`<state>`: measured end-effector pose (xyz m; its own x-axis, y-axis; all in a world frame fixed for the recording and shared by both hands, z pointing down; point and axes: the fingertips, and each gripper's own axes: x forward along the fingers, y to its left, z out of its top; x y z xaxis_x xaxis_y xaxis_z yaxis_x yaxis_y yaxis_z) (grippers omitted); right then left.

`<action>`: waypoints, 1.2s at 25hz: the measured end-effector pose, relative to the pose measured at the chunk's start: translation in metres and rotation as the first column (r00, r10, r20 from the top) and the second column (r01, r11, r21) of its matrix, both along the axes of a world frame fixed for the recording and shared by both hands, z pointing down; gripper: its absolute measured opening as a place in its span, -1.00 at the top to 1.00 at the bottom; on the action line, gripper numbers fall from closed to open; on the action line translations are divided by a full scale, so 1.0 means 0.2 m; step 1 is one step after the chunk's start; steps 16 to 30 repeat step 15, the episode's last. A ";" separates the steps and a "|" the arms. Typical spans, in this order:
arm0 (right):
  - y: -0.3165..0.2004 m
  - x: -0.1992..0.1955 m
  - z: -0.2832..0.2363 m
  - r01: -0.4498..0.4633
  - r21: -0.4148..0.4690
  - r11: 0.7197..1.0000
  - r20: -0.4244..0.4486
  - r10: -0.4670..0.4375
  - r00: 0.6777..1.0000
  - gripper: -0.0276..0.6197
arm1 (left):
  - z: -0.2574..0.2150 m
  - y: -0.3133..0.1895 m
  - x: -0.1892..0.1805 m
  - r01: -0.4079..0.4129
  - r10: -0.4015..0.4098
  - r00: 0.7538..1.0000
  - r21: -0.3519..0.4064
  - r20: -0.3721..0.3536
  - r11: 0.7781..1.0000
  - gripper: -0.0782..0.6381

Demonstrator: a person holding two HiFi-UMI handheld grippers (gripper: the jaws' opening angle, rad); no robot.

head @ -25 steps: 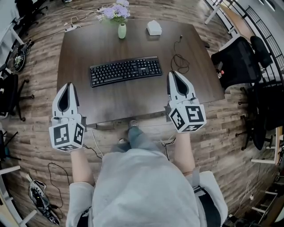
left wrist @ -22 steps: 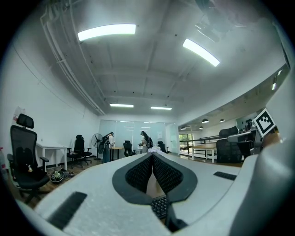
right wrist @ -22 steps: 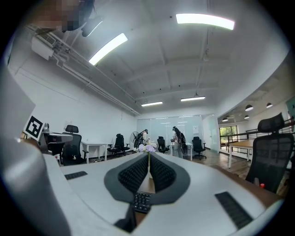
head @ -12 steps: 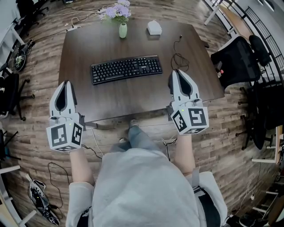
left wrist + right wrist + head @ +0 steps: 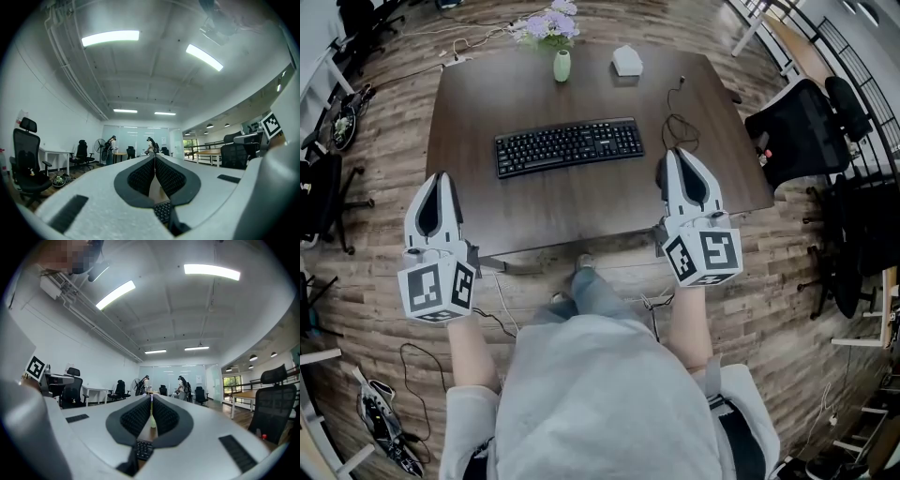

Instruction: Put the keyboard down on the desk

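The black keyboard [image 5: 569, 146] lies flat on the dark wooden worktop [image 5: 581, 211], a little above the middle of the head view, its long side running left to right and tilted slightly up toward the right. Neither tool touches it.

The left hand-held gripper [image 5: 442, 178] hangs at the lower left, over the worktop's left edge, well apart from the keyboard. Its own view shows the two ribbed pads pressed together with nothing between them. The right hand-held gripper [image 5: 678, 155] sits at centre right, over the worktop's near right part, just below and right of the keyboard's right end. Its jaws are likewise closed tight and empty.

Along the far edge, at the top of the frame, stand a pale green vase [image 5: 562, 66] of lilac flowers and, to its right, a small white box [image 5: 626, 60]. A thin black cable [image 5: 680, 122] loops on the surface right of the keyboard. A black office chair [image 5: 802, 122] stands on the floor at the upper right.
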<state>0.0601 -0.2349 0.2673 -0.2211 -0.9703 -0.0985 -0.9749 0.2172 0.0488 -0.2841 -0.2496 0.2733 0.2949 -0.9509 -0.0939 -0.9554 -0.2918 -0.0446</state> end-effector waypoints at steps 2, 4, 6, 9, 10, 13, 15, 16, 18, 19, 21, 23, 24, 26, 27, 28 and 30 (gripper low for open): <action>0.00 0.00 0.00 0.002 0.000 1.000 -0.002 -0.002 1.000 0.87 | 0.00 0.00 0.00 -0.002 0.002 1.000 -0.002 -0.001 1.000 0.75; 0.00 -0.01 0.00 0.004 -0.002 1.000 -0.004 -0.004 1.000 0.87 | 0.00 0.01 0.00 -0.002 0.002 1.000 -0.002 0.000 1.000 0.75; 0.00 -0.01 0.01 0.003 -0.004 1.000 -0.002 -0.003 1.000 0.87 | 0.01 0.00 0.00 -0.001 0.001 1.000 -0.002 0.001 1.000 0.75; -0.01 -0.01 0.01 0.003 -0.006 1.000 -0.003 -0.003 1.000 0.87 | 0.01 0.00 -0.01 -0.004 0.004 1.000 -0.005 -0.002 1.000 0.75; -0.01 -0.01 0.01 0.003 -0.006 1.000 -0.004 -0.003 1.000 0.87 | 0.01 0.00 -0.01 -0.004 0.004 1.000 -0.005 -0.003 1.000 0.75; -0.02 -0.02 0.01 0.005 -0.006 1.000 -0.004 -0.005 1.000 0.87 | 0.01 -0.01 -0.01 -0.006 0.006 1.000 -0.006 -0.003 1.000 0.75; -0.02 -0.02 0.01 0.006 -0.006 1.000 -0.004 -0.006 1.000 0.87 | 0.01 -0.01 0.00 -0.007 0.007 1.000 -0.006 -0.003 1.000 0.75; -0.02 -0.02 0.01 0.006 -0.006 1.000 -0.004 -0.006 1.000 0.87 | 0.01 -0.01 0.00 -0.007 0.007 1.000 -0.006 -0.003 1.000 0.75; -0.02 -0.02 0.01 0.006 -0.006 1.000 -0.004 -0.006 1.000 0.87 | 0.01 -0.01 0.00 -0.007 0.007 1.000 -0.006 -0.003 1.000 0.75; -0.02 -0.02 0.01 0.006 -0.006 1.000 -0.004 -0.006 1.000 0.87 | 0.01 -0.01 0.00 -0.007 0.007 1.000 -0.006 -0.003 1.000 0.75; -0.02 -0.02 0.01 0.006 -0.006 1.000 -0.004 -0.006 1.000 0.87 | 0.01 -0.01 0.00 -0.007 0.007 1.000 -0.006 -0.003 1.000 0.75; -0.02 -0.02 0.01 0.006 -0.006 1.000 -0.004 -0.006 1.000 0.87 | 0.01 -0.01 0.00 -0.007 0.007 1.000 -0.006 -0.003 1.000 0.75; -0.02 -0.02 0.01 0.006 -0.006 1.000 -0.004 -0.006 1.000 0.87 | 0.01 -0.01 0.00 -0.007 0.007 1.000 -0.006 -0.003 1.000 0.75; -0.02 -0.02 0.01 0.006 -0.006 1.000 -0.004 -0.006 1.000 0.87 | 0.01 -0.01 0.00 -0.007 0.007 1.000 -0.006 -0.003 1.000 0.75; -0.02 -0.02 0.01 0.006 -0.006 1.000 -0.004 -0.006 1.000 0.87 | 0.01 -0.01 0.00 -0.007 0.007 1.000 -0.006 -0.003 1.000 0.75; -0.02 -0.02 0.01 0.006 -0.006 1.000 -0.004 -0.006 1.000 0.87 | 0.01 -0.01 0.00 -0.007 0.007 1.000 -0.006 -0.003 1.000 0.75; -0.02 -0.02 0.01 0.006 -0.006 1.000 -0.004 -0.006 1.000 0.87 | 0.01 -0.01 0.00 -0.007 0.007 1.000 -0.006 -0.003 1.000 0.75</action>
